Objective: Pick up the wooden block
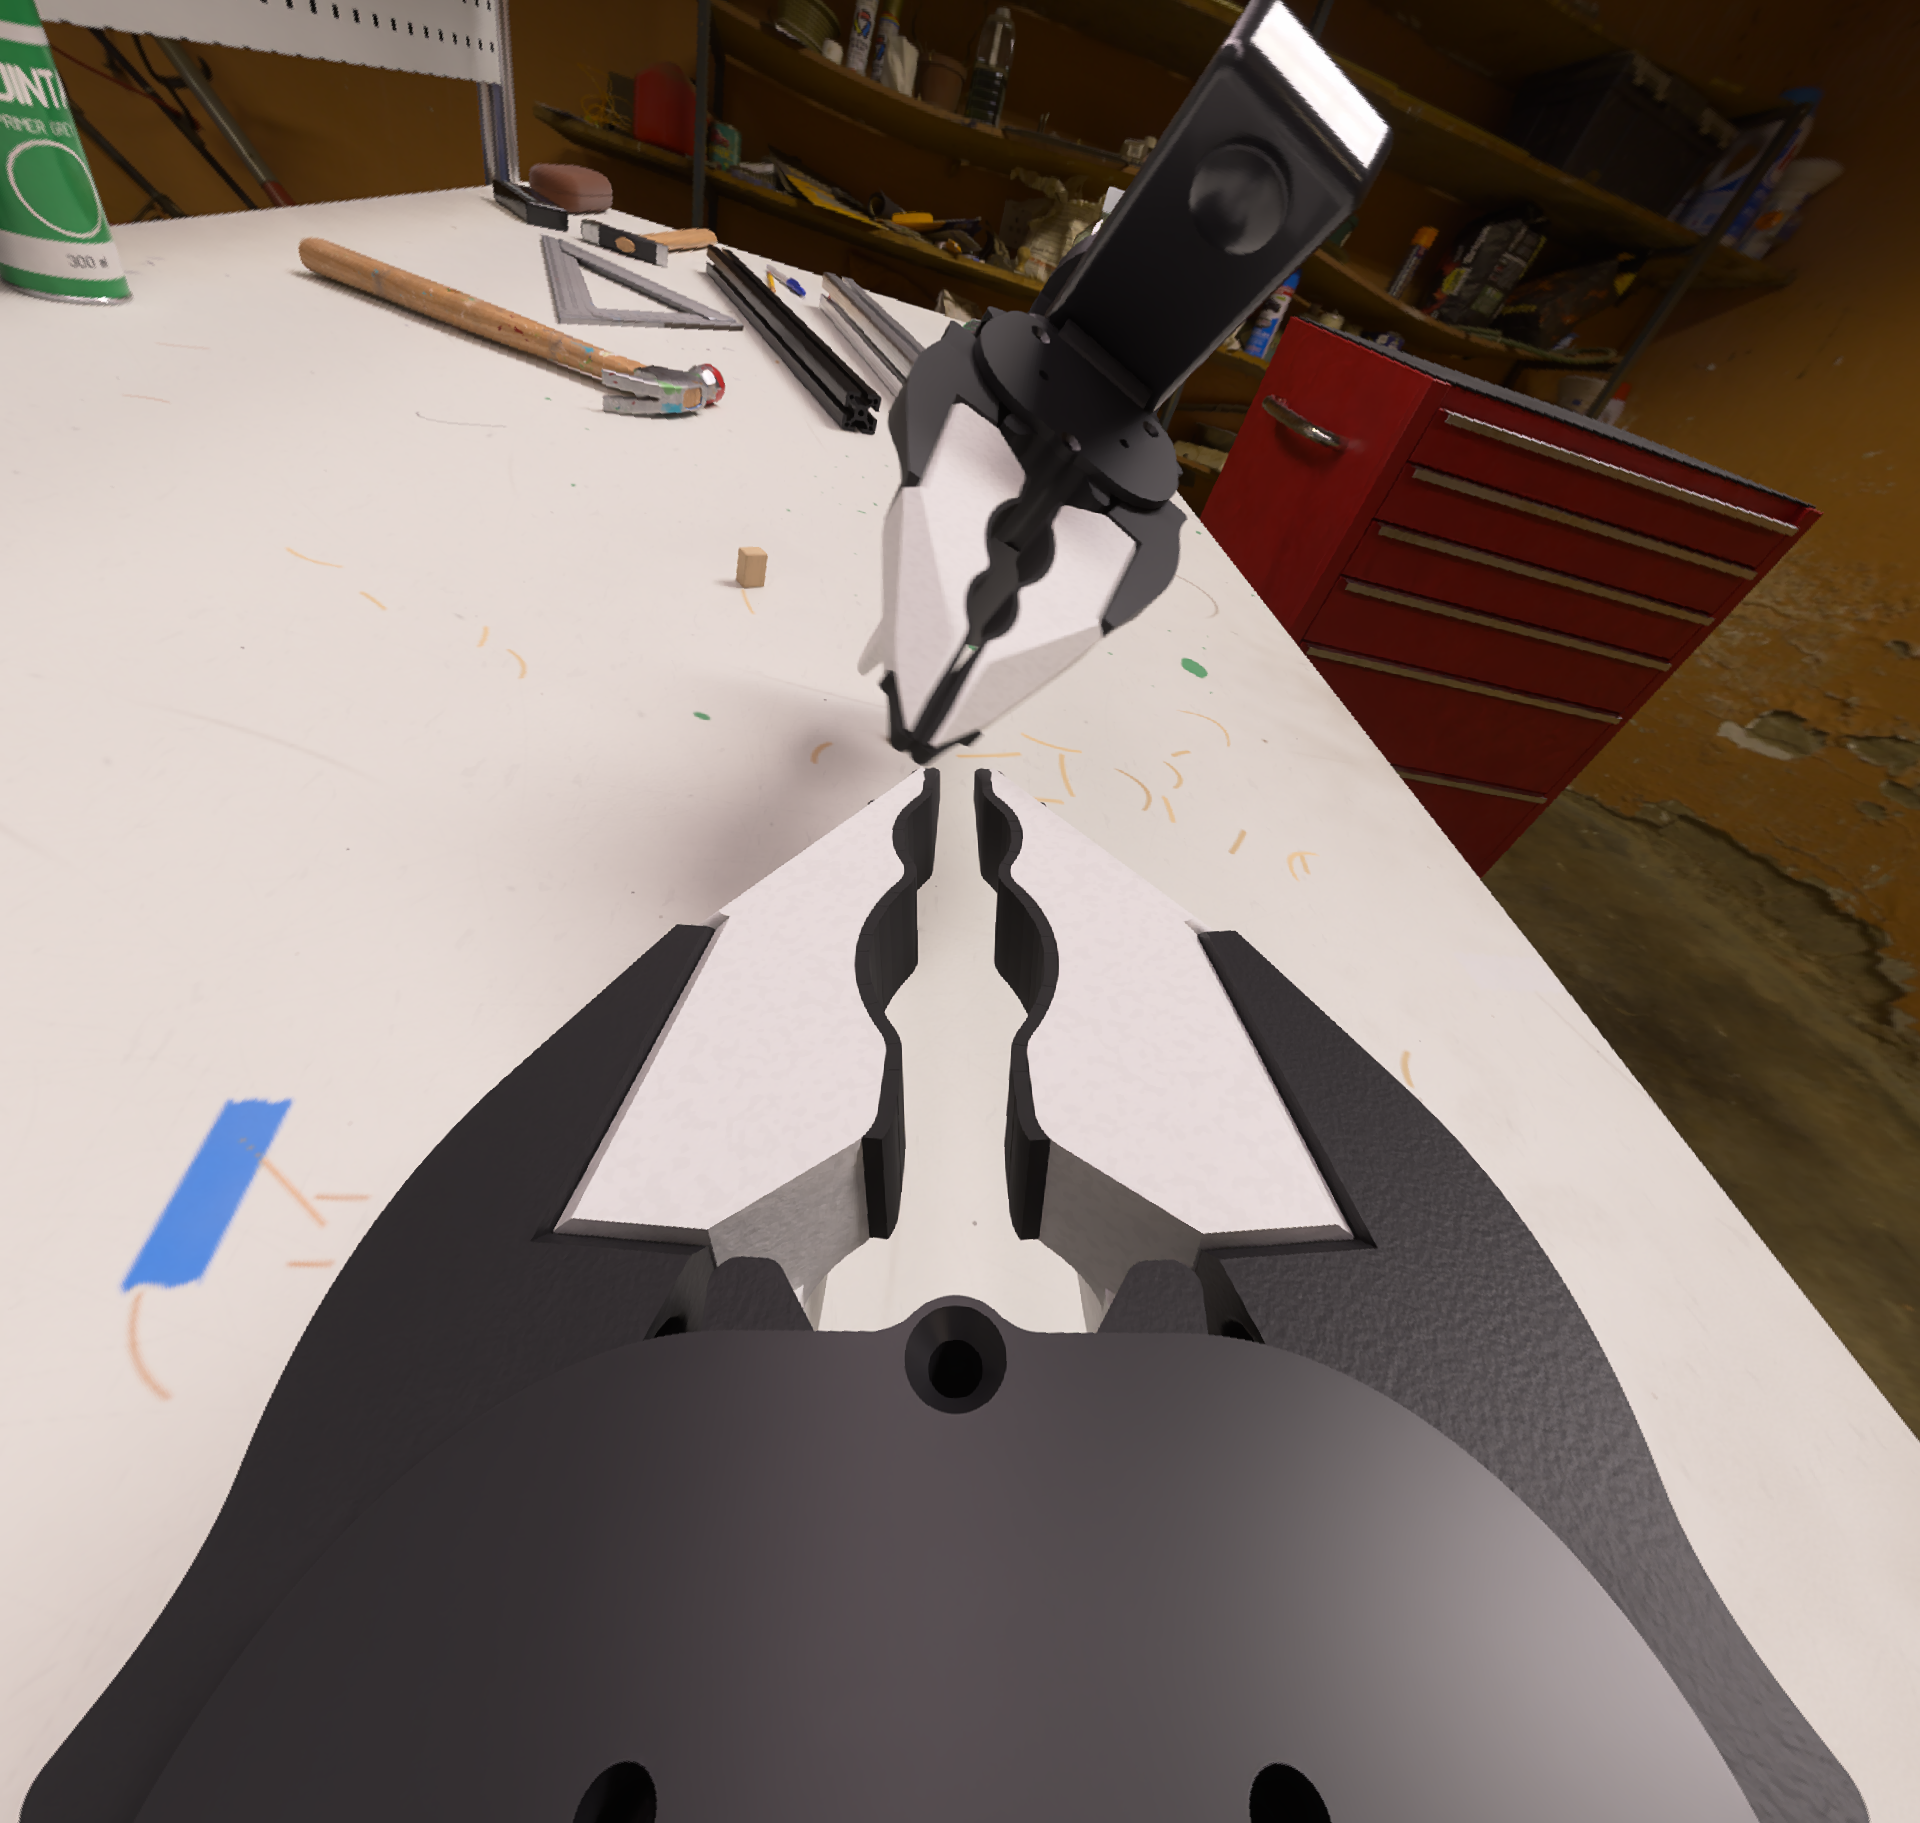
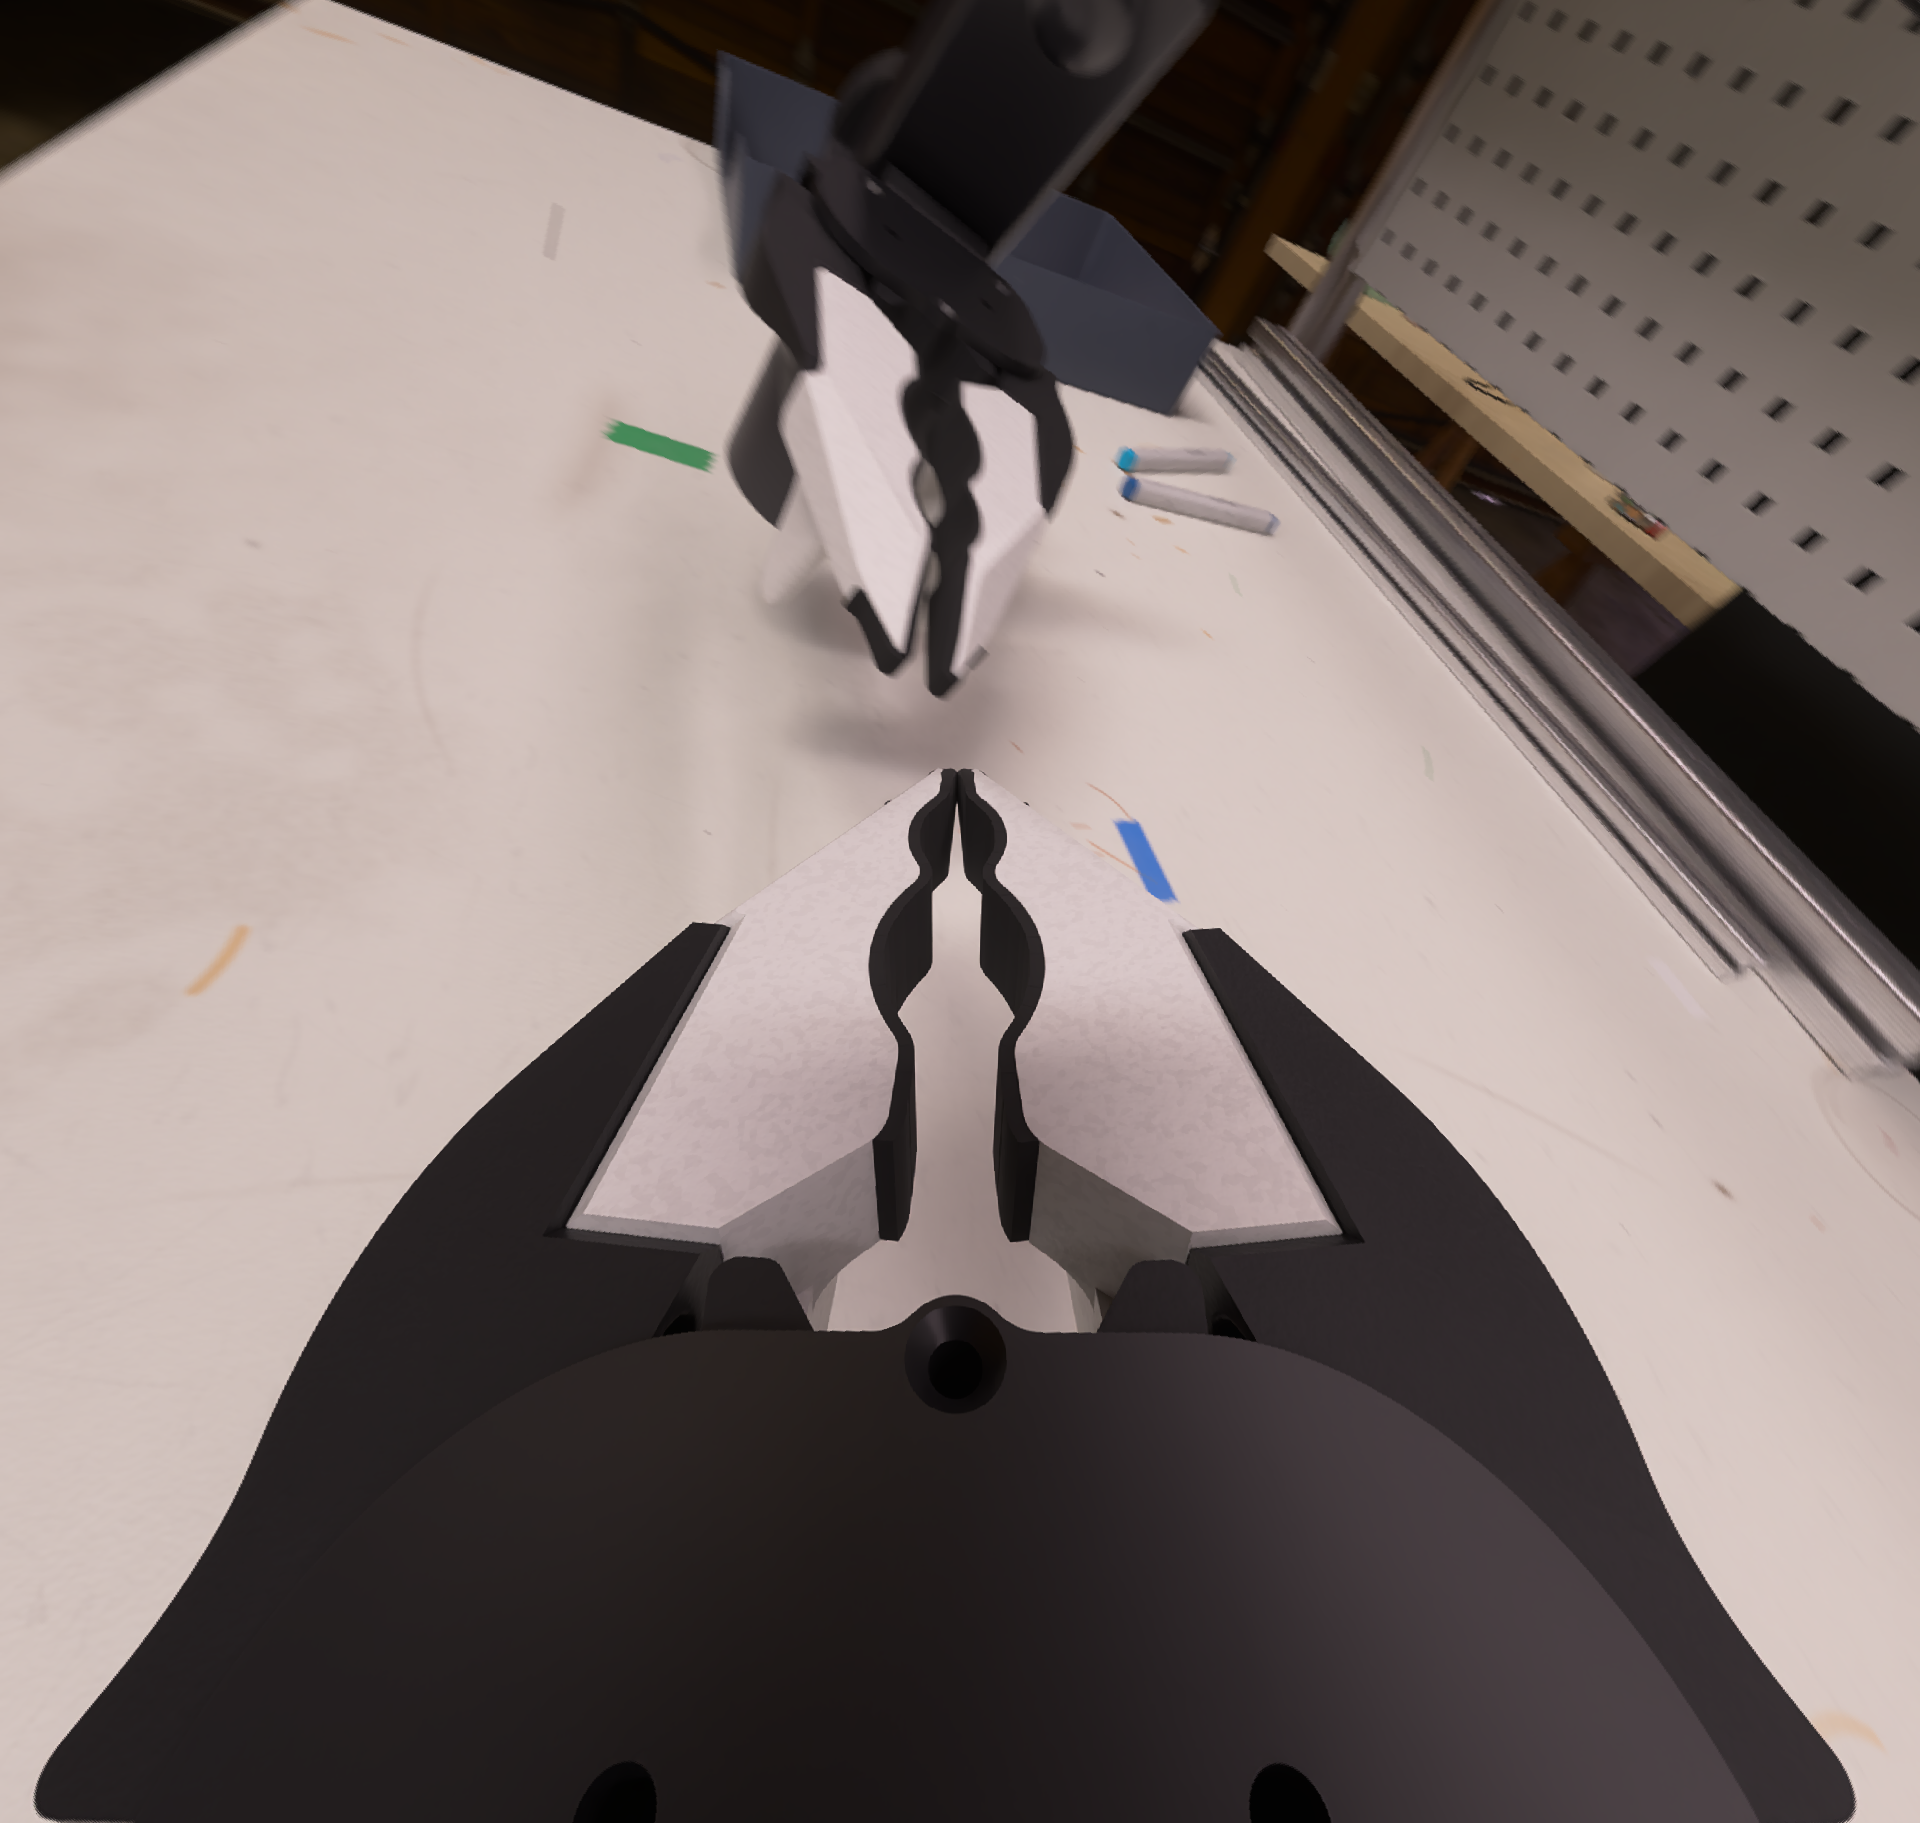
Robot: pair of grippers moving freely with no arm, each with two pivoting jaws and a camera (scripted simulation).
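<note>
The wooden block [image 1: 751, 566] is a small tan cube on the white table [image 1: 364, 734]. It lies beyond and to the left of my left gripper [image 1: 956, 781], whose fingertips stand a narrow gap apart with nothing between them. My right gripper [image 2: 951, 781] is shut and empty, just above the table. It also shows in the left wrist view [image 1: 920, 745], tilted tip-down right in front of my left fingertips, to the right of the block. My left gripper shows blurred in the right wrist view [image 2: 920, 672]. The block is not in the right wrist view.
A hammer [image 1: 499, 324], a set square [image 1: 623, 293], black rails [image 1: 790, 339] and a green spray can [image 1: 47, 142] lie farther back. A red drawer cabinet [image 1: 1507, 568] stands past the table's right edge. A blue bin [image 2: 1101, 308] and two markers [image 2: 1195, 485] sit by a pegboard [image 2: 1662, 215].
</note>
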